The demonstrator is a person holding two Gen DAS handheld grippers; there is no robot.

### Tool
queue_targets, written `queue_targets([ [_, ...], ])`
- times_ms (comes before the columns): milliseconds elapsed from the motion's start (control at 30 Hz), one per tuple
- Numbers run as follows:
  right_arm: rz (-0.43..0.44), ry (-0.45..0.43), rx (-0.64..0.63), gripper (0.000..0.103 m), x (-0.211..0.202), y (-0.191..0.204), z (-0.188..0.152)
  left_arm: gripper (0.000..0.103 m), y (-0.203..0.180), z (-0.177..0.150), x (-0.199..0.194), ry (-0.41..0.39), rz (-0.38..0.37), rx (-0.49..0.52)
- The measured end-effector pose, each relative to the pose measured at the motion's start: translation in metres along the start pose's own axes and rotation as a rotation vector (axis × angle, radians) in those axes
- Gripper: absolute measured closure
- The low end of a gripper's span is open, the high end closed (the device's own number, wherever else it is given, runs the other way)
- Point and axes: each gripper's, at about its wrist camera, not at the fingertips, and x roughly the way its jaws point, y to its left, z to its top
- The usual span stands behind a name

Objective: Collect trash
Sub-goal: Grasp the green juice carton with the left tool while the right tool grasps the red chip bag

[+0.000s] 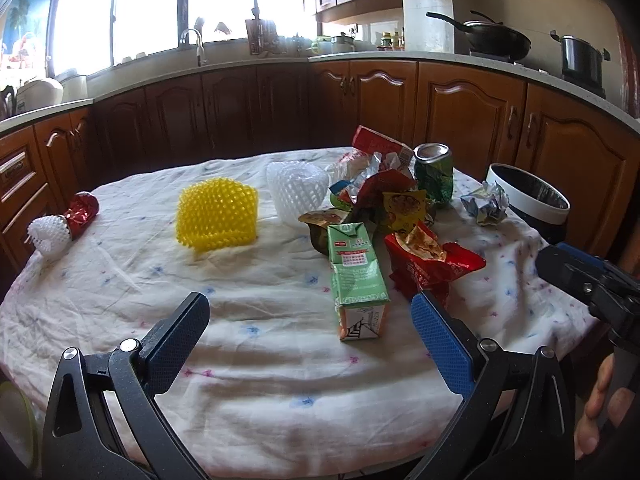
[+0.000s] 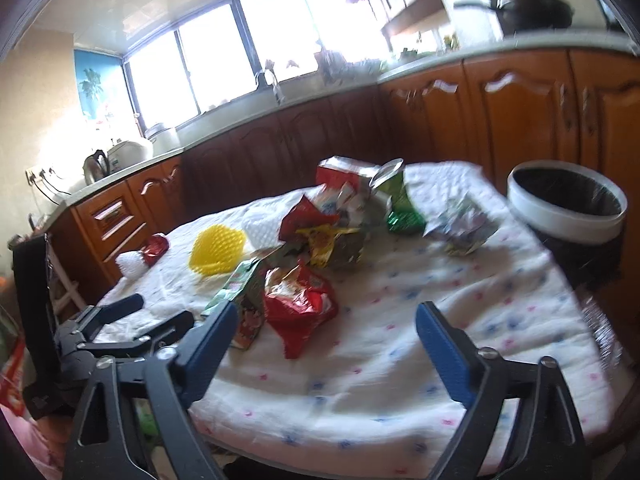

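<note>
Trash lies on a round table under a white cloth (image 1: 248,320). A green drink carton (image 1: 358,280) lies nearest, beside a red snack bag (image 1: 428,264) (image 2: 300,304). Behind them sit crumpled wrappers (image 1: 384,196), a dented green can (image 1: 434,174), a foil ball (image 1: 486,204), a yellow foam net (image 1: 218,214) and a white foam net (image 1: 296,188). My left gripper (image 1: 310,316) hangs open just short of the carton, holding nothing. My right gripper (image 2: 322,330) is open and empty near the red bag; it shows at the right edge of the left wrist view.
A white-rimmed bin (image 1: 532,200) (image 2: 568,208) with a dark liner stands past the table's right edge. A red wrapper with white foam (image 1: 64,220) lies at the far left. Wooden cabinets (image 1: 400,96) ring the table, with a wok (image 1: 492,38) and pot (image 1: 580,58) on the counter.
</note>
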Motion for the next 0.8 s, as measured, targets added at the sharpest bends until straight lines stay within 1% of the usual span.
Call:
queue_targets([
  [33,0.023,0.026,0.016,0.027,0.006,-0.001,0.0,0.001,-0.001,0.001,0.003,0.012,-0.012,-0.001],
  [67,0.04,0.049,0.024,0.031,0.013,-0.002,0.001,0.004,-0.002,0.002,0.006,0.02,-0.019,0.001],
  [100,0.049,0.071,0.028,0.037,0.019,-0.003,0.001,0.006,-0.003,0.003,0.008,0.028,-0.022,0.006],
  [133,0.057,0.087,0.033,0.041,0.024,-0.003,0.002,0.007,-0.005,0.004,0.012,0.038,-0.022,0.014],
  [300,0.097,0.132,0.064,0.053,0.045,-0.006,0.009,0.015,-0.005,0.011,0.029,0.095,-0.048,0.014],
  [367,0.104,0.16,0.077,0.055,0.056,-0.009,0.012,0.016,-0.006,0.013,0.036,0.115,-0.061,0.013],
  [400,0.104,0.177,0.083,0.059,0.061,-0.01,0.013,0.016,-0.007,0.014,0.04,0.123,-0.064,0.014],
  [433,0.11,0.192,0.087,0.067,0.066,-0.012,0.013,0.017,-0.007,0.014,0.044,0.134,-0.068,0.016],
  [467,0.121,0.21,0.093,0.072,0.071,-0.013,0.013,0.022,-0.008,0.015,0.047,0.144,-0.073,0.018],
  [500,0.125,0.224,0.094,0.085,0.075,-0.013,0.012,0.028,-0.008,0.015,0.051,0.155,-0.078,0.019],
  [533,0.124,0.23,0.09,0.085,0.078,-0.012,0.011,0.031,-0.008,0.015,0.055,0.168,-0.083,0.018],
  [600,0.122,0.225,0.079,0.086,0.077,-0.011,0.011,0.053,-0.007,0.014,0.064,0.199,-0.099,0.011],
  [633,0.121,0.223,0.074,0.087,0.076,-0.011,0.011,0.06,-0.006,0.013,0.068,0.218,-0.113,0.003],
  [667,0.12,0.222,0.071,0.087,0.076,-0.011,0.012,0.072,-0.005,0.013,0.072,0.234,-0.125,-0.007],
  [700,0.118,0.219,0.068,0.088,0.074,-0.012,0.012,0.073,-0.004,0.012,0.074,0.245,-0.133,-0.014],
  [800,0.107,0.2,0.071,0.088,0.067,-0.017,0.015,0.073,-0.004,0.015,0.073,0.233,-0.14,-0.015],
])
